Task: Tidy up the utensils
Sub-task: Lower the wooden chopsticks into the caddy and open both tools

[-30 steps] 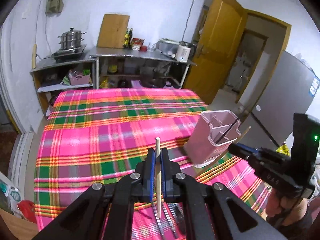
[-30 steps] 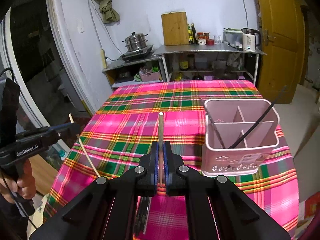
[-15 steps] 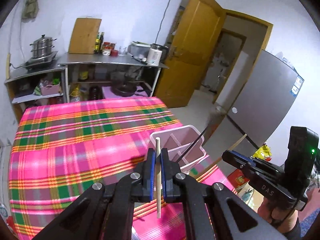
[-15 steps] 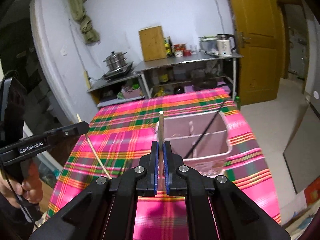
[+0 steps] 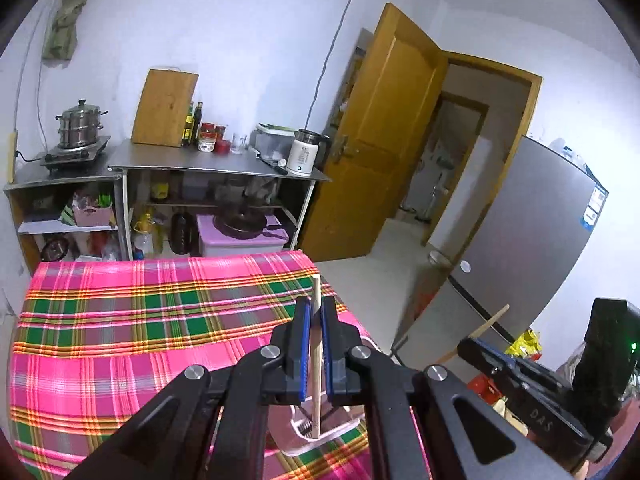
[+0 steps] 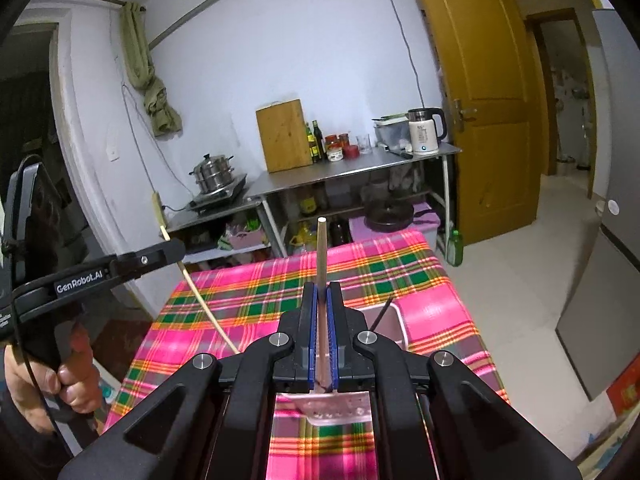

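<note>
Kitchen bkgd: steel shelf w/ pots, board, kettle; plaid table [image 5: 120, 320] ahead of and below both my grippers.

Left gripper [image 5: 314, 344] is pinched tight on a chopstick [image 5: 316, 360], stick upright thru the jaws, tip poking above them, lower end hanging over the caddy [image 5: 320, 436] just beneath. Right gripper [image 6: 320, 332] likewise clamped on its own chopstick [image 6: 321, 252], upright, w/ the pink caddy under and slightly past its jaws. Black utensil [image 6: 382, 314] already leans out of the caddy, just right of my right jaws. Each gripper shows in the other's view, off to the side, stick held at a slant.

Step, as I read it: carrying 2 sticks to the caddy, both above it, not yet in. Next calls for lining each lower end over a compartment, lowering, then letting go; risk is catching a divider or the black utensil.

Hard to tell: caddy mostly hidden behind my jaws, compartments not readable; right stick's lower end is hidden.
</note>
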The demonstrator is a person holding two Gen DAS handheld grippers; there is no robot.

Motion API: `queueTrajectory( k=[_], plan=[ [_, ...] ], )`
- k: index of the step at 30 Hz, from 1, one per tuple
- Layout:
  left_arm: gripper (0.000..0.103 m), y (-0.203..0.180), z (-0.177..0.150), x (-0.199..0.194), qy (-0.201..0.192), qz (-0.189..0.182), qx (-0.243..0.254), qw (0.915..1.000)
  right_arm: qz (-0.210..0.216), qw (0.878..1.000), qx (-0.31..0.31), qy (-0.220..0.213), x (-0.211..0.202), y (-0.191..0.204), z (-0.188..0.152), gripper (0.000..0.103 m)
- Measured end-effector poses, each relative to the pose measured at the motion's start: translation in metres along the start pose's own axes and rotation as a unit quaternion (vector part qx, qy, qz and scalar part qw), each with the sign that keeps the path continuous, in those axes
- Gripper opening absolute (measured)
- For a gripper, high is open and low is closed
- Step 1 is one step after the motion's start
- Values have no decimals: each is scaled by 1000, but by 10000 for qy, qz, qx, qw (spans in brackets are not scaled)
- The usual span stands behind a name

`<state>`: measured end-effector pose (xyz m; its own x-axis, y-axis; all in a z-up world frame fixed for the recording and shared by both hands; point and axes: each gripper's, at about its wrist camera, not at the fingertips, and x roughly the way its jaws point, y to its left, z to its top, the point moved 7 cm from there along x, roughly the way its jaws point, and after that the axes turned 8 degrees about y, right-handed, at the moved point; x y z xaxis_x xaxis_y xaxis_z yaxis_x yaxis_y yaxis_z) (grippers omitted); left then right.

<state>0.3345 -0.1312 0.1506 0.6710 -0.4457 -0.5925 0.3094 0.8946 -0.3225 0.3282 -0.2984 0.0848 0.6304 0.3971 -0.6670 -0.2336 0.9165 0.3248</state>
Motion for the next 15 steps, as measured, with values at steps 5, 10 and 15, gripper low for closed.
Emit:
queueTrajectory(
  k=[5,10,15],
  plan=[
    [5,5,-5,23,21,6,-73,10000,5,9999,112,117,20,-7,-7,5],
    [5,14,-22,45,134,95,-48,9999,-31,9994,166,302,41,-10,-22,5],
    [5,22,-42,60,317,208,62,9993,-79,9981,203,575,65,-15,-41,5]
  ],
)
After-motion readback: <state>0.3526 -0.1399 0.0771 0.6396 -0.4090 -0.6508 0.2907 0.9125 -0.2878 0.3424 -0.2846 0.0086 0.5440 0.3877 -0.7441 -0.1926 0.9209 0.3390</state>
